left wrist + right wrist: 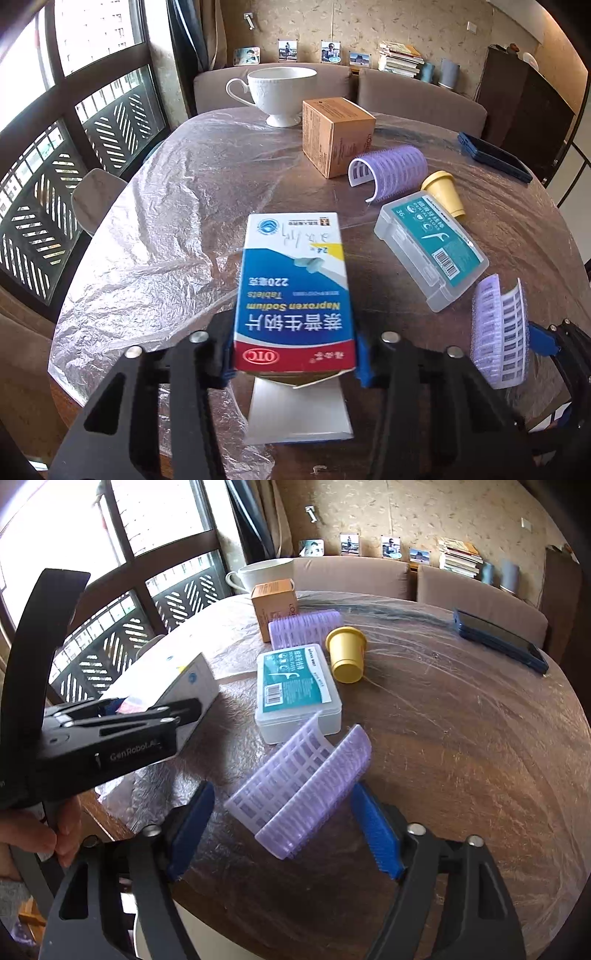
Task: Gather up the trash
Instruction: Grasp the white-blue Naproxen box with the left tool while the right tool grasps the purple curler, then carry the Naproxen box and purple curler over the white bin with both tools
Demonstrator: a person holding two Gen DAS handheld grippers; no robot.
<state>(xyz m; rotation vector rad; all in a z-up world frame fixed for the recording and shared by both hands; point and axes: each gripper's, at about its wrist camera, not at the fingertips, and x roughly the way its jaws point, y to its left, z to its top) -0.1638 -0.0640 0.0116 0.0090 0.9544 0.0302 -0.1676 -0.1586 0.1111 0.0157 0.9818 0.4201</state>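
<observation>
Left gripper (pixel 295 360) clamped on medicine box (pixel 293 291), box end pinched between blue pads at six o'clock, tilted above the plastic-covered table (pixel 155 236). Best kept squeezed evenly, lifted straight. Beyond, from twelve to three o'clock: one white cup (pixel 275 94), one brown carton (pixel 334 134), one yellow cup (pixel 445 194), one floss case (pixel 430 254), one phone (pixel 493 155), two purple rollers.

Right gripper (pixel 284 830) spread, straddling purple roller (pixel 303 790) lying at six o'clock, pads clear of it. Squeeze advised across the curved ribs. Second roller (pixel 304 626) at twelve.

Both tools are black plastic with silver screws and ribbed blue pads; the left tool (pixel 122 705) reads "GenRobot.AI".
</observation>
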